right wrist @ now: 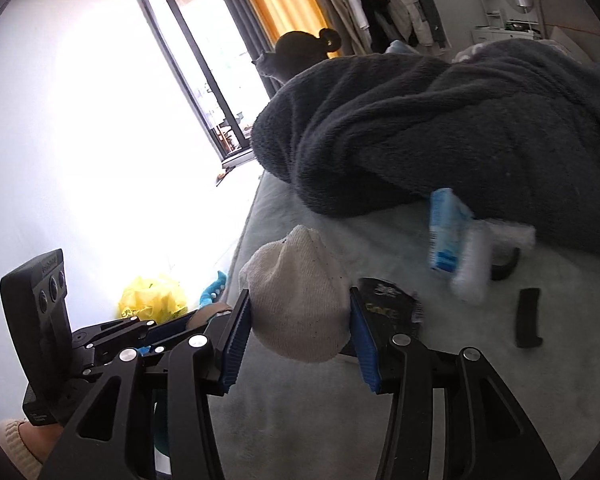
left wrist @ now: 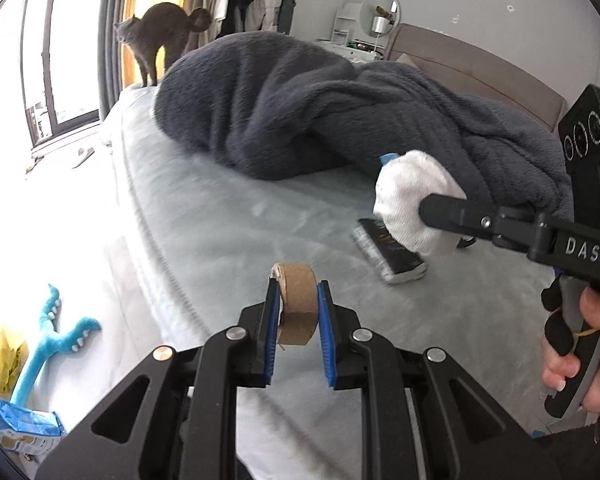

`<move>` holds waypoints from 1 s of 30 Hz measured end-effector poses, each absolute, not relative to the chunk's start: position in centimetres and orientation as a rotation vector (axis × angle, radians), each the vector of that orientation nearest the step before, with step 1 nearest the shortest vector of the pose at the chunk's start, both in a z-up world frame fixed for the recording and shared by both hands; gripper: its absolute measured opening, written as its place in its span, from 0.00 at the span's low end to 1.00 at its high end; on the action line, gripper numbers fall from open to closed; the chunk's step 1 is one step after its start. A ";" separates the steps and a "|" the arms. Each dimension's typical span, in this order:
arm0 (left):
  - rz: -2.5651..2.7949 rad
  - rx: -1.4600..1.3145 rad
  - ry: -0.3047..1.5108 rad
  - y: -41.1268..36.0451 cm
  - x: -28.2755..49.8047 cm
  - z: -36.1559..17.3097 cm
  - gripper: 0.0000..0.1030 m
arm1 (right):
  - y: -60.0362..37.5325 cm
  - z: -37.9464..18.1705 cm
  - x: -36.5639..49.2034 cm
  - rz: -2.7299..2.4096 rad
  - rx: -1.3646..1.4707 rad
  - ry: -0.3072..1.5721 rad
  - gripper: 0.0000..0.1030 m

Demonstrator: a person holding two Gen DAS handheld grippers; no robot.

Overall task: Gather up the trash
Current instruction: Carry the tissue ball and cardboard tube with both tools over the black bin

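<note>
Your left gripper [left wrist: 298, 312] pinches a cardboard tape core [left wrist: 298, 300] at lower centre. Your right gripper [right wrist: 300, 336] clamps a white sock [right wrist: 296, 304], mid-frame above the bed [right wrist: 300, 420].

The cardboard roll [left wrist: 298, 304] looks matt brown and slightly rough, and the white sock [right wrist: 298, 304] is ribbed knit cloth with small dark specks. The grey blanket [left wrist: 300, 108] is thick fuzzy fleece over a pale, softly napped bed [left wrist: 220, 216]. The left gripper [left wrist: 298, 332] and right gripper [right wrist: 296, 336] are matt black plastic with ridged blue pads and shiny metal pins.

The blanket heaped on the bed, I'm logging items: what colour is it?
Dark grey, plain and fluffy blanket; the left wrist view shows it best.
</note>
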State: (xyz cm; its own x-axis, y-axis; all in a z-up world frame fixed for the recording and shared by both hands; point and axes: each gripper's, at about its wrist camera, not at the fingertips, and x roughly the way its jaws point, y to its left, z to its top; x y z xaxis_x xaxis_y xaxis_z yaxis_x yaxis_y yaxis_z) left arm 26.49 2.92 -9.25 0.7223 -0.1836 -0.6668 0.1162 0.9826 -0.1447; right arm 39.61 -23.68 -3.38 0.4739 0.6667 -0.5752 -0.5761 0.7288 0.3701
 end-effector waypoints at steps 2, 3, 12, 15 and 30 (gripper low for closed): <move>-0.157 -0.092 0.757 3.7 26.3 -9.7 0.20 | -22.5 -3.3 39.4 0.773 0.120 0.759 0.47; -0.152 -0.092 0.764 4.1 26.1 -10.0 0.20 | -21.8 -3.2 39.3 0.780 0.111 0.758 0.47; -0.128 -0.119 0.824 8.5 24.8 -11.9 0.20 | -16.0 -3.7 38.3 0.839 0.031 0.788 0.47; -0.120 -0.141 0.848 10.1 24.3 -12.4 0.19 | -14.2 -4.1 38.0 0.861 0.013 0.802 0.47; -0.065 -0.183 1.038 16.0 22.4 -16.8 0.09 | -5.6 -6.6 36.7 0.928 -0.096 0.913 0.47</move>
State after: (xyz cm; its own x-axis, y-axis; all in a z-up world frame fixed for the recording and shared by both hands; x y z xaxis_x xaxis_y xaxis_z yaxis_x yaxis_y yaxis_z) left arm 22.38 16.00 -16.84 0.5074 -0.1400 -0.8503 -0.0333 0.9828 -0.1817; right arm 36.68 -5.58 -6.56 0.2664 0.6480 -0.7135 -0.7240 0.6232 0.2956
